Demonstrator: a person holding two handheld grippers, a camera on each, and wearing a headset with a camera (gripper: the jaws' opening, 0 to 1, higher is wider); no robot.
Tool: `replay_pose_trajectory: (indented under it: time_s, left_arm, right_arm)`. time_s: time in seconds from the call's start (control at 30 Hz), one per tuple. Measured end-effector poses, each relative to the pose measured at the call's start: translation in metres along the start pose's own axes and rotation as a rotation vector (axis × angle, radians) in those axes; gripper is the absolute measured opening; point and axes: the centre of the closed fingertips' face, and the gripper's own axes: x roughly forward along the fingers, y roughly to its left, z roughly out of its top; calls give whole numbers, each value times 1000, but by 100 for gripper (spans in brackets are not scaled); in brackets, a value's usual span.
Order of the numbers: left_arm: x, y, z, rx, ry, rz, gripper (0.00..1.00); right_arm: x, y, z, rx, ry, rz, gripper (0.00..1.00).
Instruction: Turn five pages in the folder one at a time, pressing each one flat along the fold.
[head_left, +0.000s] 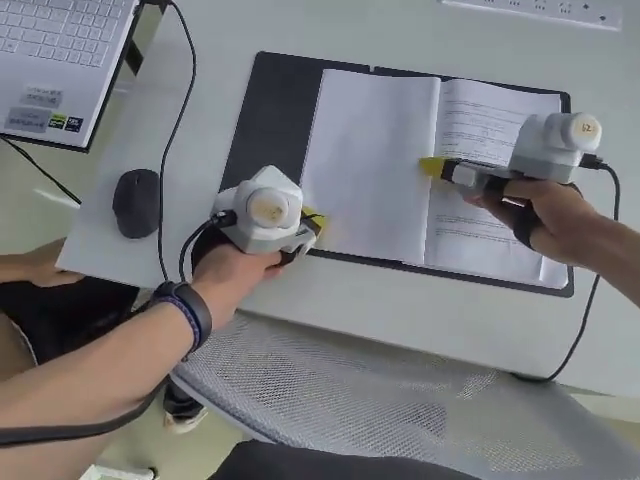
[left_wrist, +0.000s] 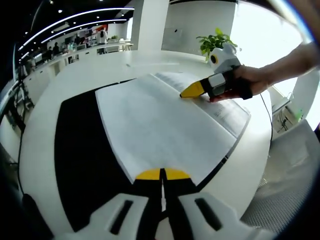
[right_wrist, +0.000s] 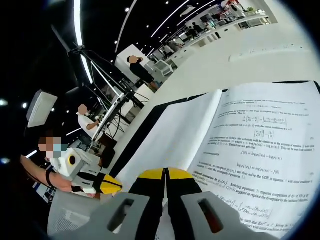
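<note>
Open folder (head_left: 268, 110) on a white table (head_left: 400, 310), as seen from beside the seated person. The black folder lies flat in front of the person, with its dark cover bare on the left. A blank page (head_left: 370, 170) covers the middle and a printed page (head_left: 495, 125) lies to the right. The two pages meet at the fold (head_left: 438, 105).

Right gripper (head_left: 431, 166): the jaws are pressed together, and their yellow tips sit at the fold about halfway along it, pointing toward the blank page.

Left gripper (head_left: 312, 218): the jaws are likewise pressed together, with the tips at the near edge of the blank page. Whether they nip the paper cannot be told.

Surface: the tabletop is smooth, plain and white. A dark mouse (head_left: 137, 202) lies left of the folder, and the corner of a laptop (head_left: 60, 55) sits beyond it. A black cable (head_left: 178, 120) runs between the mouse and the folder. A white power strip (head_left: 540, 10) lies along the far edge. A grey mesh chair (head_left: 400, 400) stands below the near edge.

Room: a large open office with a dark ceiling crossed by long light strips (left_wrist: 75, 22) and rows of long white tables. People (right_wrist: 137, 67) stand in the distance near a dark stand (right_wrist: 107, 70). A potted plant (left_wrist: 212, 42) stands beyond the folder, against a bright window.
</note>
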Motion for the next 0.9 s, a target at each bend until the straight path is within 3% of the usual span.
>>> replay_pose_trajectory:
  time_s: [0.13,0.2,0.47,0.57,0.73,0.9]
  left_arm:
    - [-1,0,1,-12,-2,2,0]
    - [-2,0,1,-12,-2,1,0]
    - [-2,0,1,-19,5,2,0]
    - [-2,1,1,-23,3,3,0]
    - [-2,1,1,-17,8,-2,0]
    - [-3,0,1,-26,2,-3,0]
  right_arm:
    - [2,-5,7,-15,-8,2,0]
    - [5,-13,18,9,-57,-16,0]
    - [17,-36,44,85,-158,-19,0]
    - [19,-46,61,146,-216,-36,0]
    - [25,-64,79,186,-289,-70,0]
    - [35,-85,99,209,-328,-94,0]
